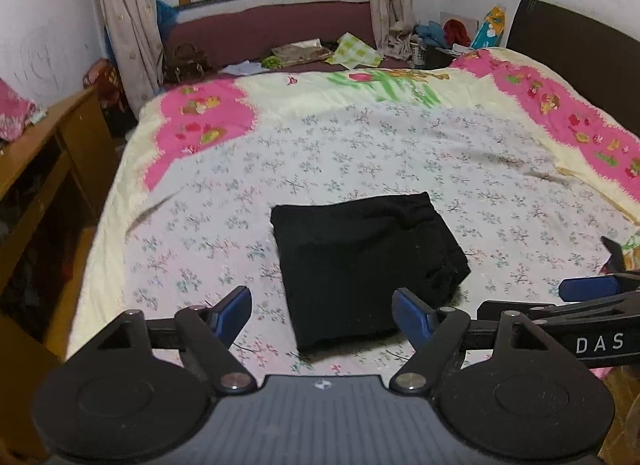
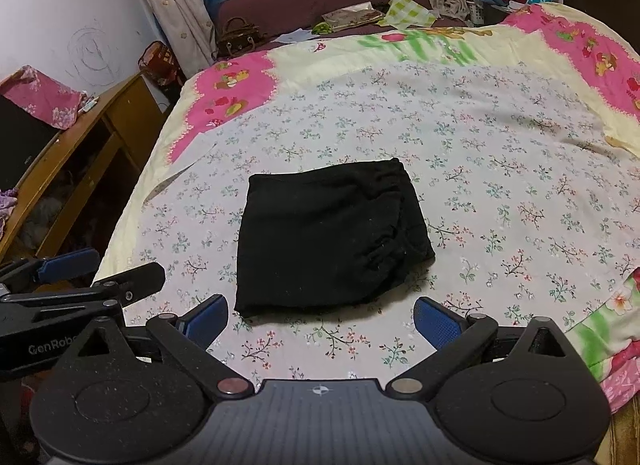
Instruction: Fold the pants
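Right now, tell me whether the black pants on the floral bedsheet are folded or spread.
Folded. The black fabric pants lie as a compact layered rectangle on the floral bedsheet, gathered waistband along the right edge, no leg spread out.

A bed [image 2: 500, 137] under a floral sheet [image 2: 360, 125] carries folded black pants [image 2: 320, 237] lying flat mid-mattress.

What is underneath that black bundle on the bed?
The folded black pants lie on the floral sheet, which shows all around them. Whatever is directly beneath or between the folds is covered.
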Demonstrator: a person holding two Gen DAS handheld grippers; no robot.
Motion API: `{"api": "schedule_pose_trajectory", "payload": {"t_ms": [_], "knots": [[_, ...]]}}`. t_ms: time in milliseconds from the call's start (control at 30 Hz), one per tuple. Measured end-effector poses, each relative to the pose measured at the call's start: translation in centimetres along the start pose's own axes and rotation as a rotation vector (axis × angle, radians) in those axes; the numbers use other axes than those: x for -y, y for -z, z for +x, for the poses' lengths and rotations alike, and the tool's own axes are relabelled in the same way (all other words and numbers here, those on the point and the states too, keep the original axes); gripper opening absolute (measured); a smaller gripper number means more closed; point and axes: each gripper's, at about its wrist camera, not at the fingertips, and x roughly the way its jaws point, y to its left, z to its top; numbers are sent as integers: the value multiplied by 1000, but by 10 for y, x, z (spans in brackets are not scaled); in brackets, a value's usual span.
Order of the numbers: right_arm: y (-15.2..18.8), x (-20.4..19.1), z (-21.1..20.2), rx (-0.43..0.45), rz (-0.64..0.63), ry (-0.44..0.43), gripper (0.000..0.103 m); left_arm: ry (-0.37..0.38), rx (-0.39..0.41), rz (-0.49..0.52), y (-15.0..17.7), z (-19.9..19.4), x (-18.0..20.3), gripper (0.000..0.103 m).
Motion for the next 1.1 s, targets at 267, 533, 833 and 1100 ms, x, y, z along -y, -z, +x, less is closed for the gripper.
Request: {"api": "schedule_pose_trajectory", "payload": {"t_ms": [267, 533, 833, 1100], "knots": [[2, -1, 0, -6, -6, 6, 89, 5, -22, -21, 4, 3, -1, 85], [2, -4, -1, -10, -11, 7, 88, 10, -26, -38, 7, 6, -4, 85], [5, -2, -1, -25, -1, 17, 88, 11, -39, -28, 7, 10, 0, 85], [6, 0, 0, -27, 4, 15, 88, -2, -23, -9, 8, 10, 3, 85]]}}
